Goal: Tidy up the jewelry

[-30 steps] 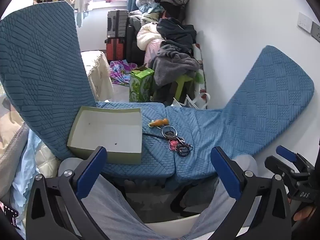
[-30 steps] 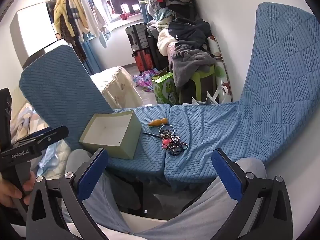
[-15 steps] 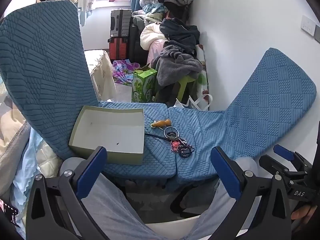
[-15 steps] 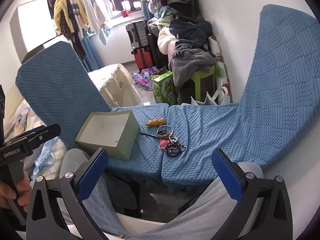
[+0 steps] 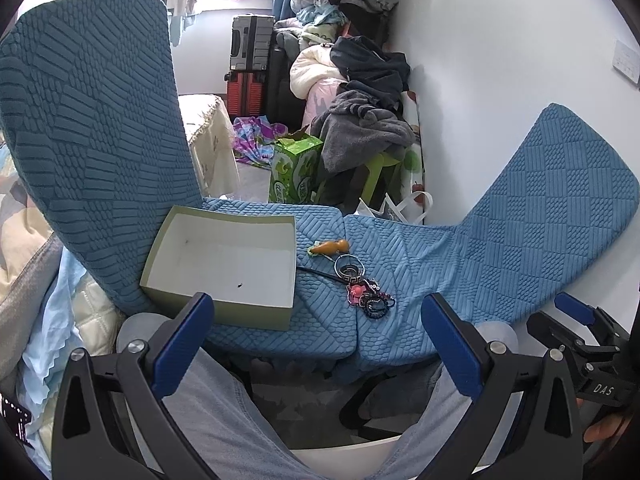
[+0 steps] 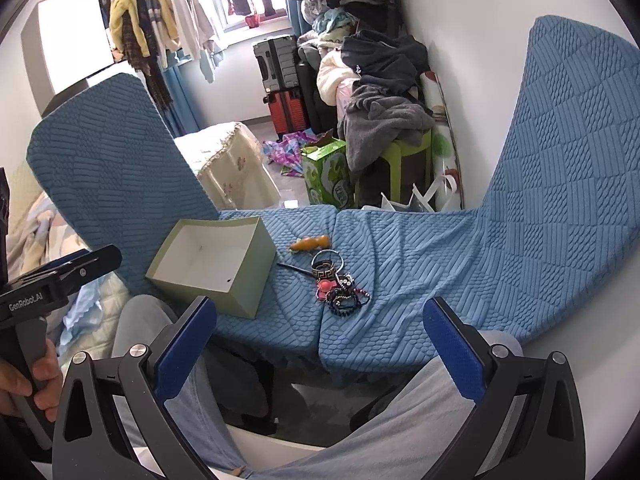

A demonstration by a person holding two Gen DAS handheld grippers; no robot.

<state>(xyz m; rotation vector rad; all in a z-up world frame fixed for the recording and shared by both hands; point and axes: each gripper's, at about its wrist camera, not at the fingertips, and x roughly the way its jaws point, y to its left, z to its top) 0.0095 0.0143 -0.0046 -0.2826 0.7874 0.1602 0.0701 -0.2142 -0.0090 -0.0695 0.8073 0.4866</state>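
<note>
A pale green open box (image 5: 224,264) (image 6: 212,264) with a white inside lies on the blue-covered seats (image 5: 420,272) (image 6: 420,264). To its right sits a small heap of jewelry (image 5: 366,290) (image 6: 338,284): rings, beaded bracelets, a pink piece and a black cord. An orange gourd-shaped charm (image 5: 330,247) (image 6: 310,243) lies just beyond the heap. My left gripper (image 5: 316,338) hangs open above the person's knees, short of the seat edge. My right gripper (image 6: 320,340) is open too, equally far back, with nothing between its fingers.
The two blue chair backs (image 5: 92,120) (image 6: 568,152) rise left and right of the seats. Beyond are a green carton (image 5: 294,170), a stool piled with grey clothes (image 5: 364,136), suitcases (image 5: 250,64) and a cloth-covered table (image 6: 228,168). A white wall (image 5: 500,60) runs along the right.
Both views have shifted slightly: the box and jewelry sit a little higher and farther left in the frames. Both grippers stay open and empty.
</note>
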